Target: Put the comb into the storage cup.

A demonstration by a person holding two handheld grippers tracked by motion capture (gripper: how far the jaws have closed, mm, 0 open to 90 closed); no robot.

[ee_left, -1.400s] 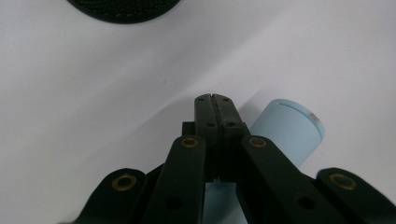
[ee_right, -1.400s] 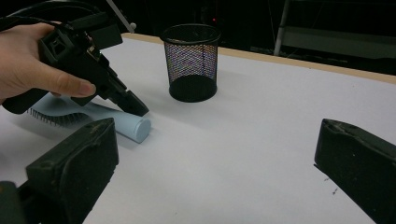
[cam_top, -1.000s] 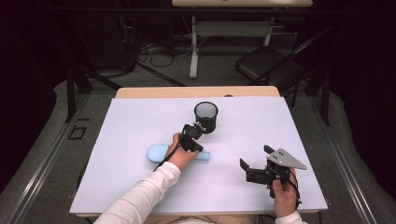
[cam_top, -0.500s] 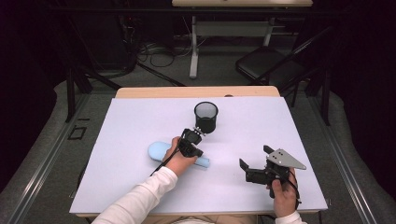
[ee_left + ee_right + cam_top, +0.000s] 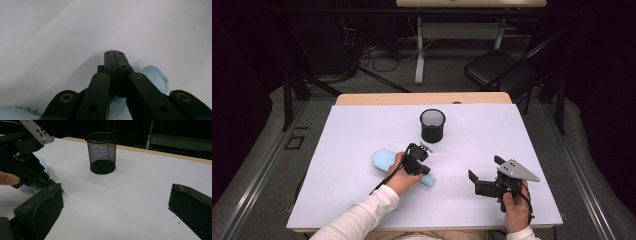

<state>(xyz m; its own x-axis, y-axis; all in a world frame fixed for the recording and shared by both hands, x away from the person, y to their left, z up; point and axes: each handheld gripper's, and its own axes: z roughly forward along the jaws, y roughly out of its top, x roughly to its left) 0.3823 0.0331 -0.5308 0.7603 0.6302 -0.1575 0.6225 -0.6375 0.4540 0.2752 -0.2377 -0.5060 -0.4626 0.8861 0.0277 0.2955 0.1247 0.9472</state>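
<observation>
- Your left gripper (image 5: 426,148) sits over the pale blue case (image 5: 384,159), near the middle of the desk (image 5: 362,125) and a little toward the near edge — its fingers (image 5: 111,62) are clenched pad to pad with nothing between them.
- In the left gripper view those closed fingers point down at the white desk surface, with the blue case's rounded end (image 5: 156,77) just behind and below them.
- The blue case lies flat on the desk, running slantwise from left of your left hand (image 5: 403,179) to just under it; whether the gripper touches the case cannot be told.
- The black mesh cup (image 5: 432,125) stands upright toward the far edge, just beyond your left gripper and apart from it.
- Your right gripper (image 5: 484,171) is held above the desk toward the near right corner, well apart from the case — its fingers (image 5: 41,207) are released, spread wide and empty.
- In the right gripper view the mesh cup (image 5: 102,152) stands between those open fingers, farther off.
</observation>
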